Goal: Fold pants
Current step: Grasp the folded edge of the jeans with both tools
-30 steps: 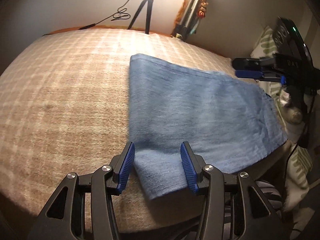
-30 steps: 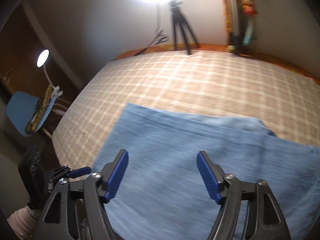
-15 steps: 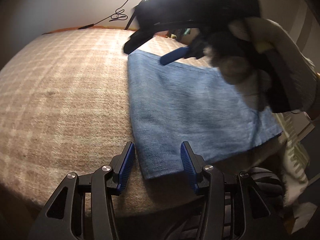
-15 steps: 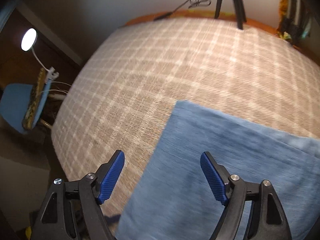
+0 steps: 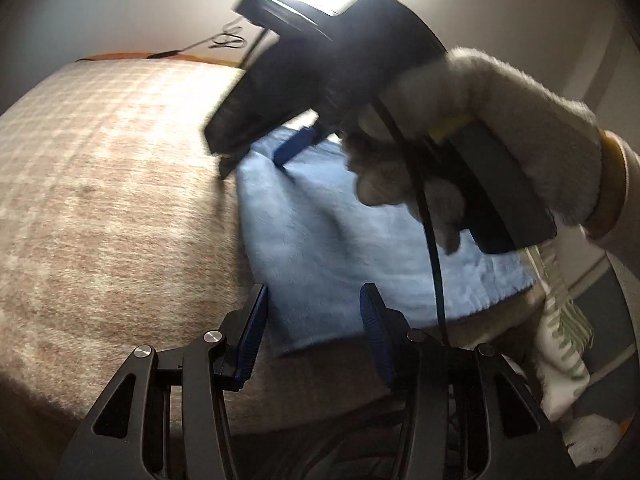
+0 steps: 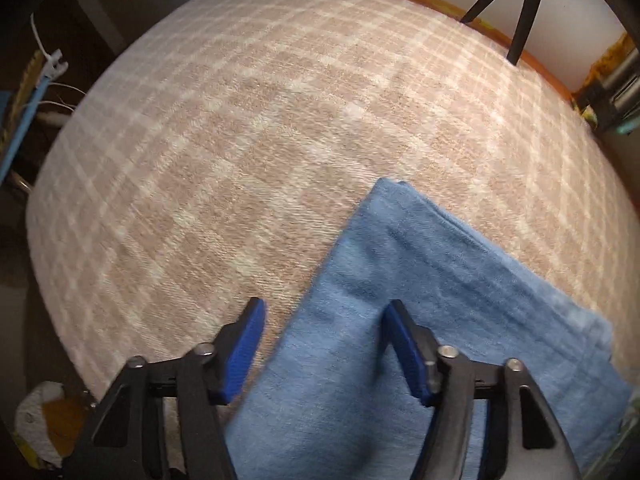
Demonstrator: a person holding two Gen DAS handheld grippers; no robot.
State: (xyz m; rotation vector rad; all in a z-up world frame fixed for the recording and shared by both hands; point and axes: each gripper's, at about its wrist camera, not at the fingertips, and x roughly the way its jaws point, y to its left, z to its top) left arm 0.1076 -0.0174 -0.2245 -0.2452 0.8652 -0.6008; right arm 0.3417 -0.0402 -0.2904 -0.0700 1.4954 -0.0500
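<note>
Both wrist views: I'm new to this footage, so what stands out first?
The blue pants lie folded on a checked tan bedspread. In the left wrist view a gloved hand brings the right gripper down on their far corner, jaws closing over the cloth edge. The left gripper waits open at the near corner.

A: Your left gripper (image 5: pixel 314 334) – low in front, tilted down a bit, jaws part open, blue pads (image 5: pixel 251 334) apart w/ nothing pinched.

B: And the right?

A: Your right gripper (image 6: pixel 322 346) points nearly straight down, jaws closing right now. One blue pad (image 6: pixel 402 350) is over cloth, the other off its edge; pads not pressing yet.

B: Seen from the left cam?

A: Yes – right gripper up close, nose down, one blue pad (image 5: pixel 294 145) showing. Your right hand (image 5: pixel 476 132), in a fuzzy pale glove, wraps the handle; wrist bent down, light sleeve behind.
</note>
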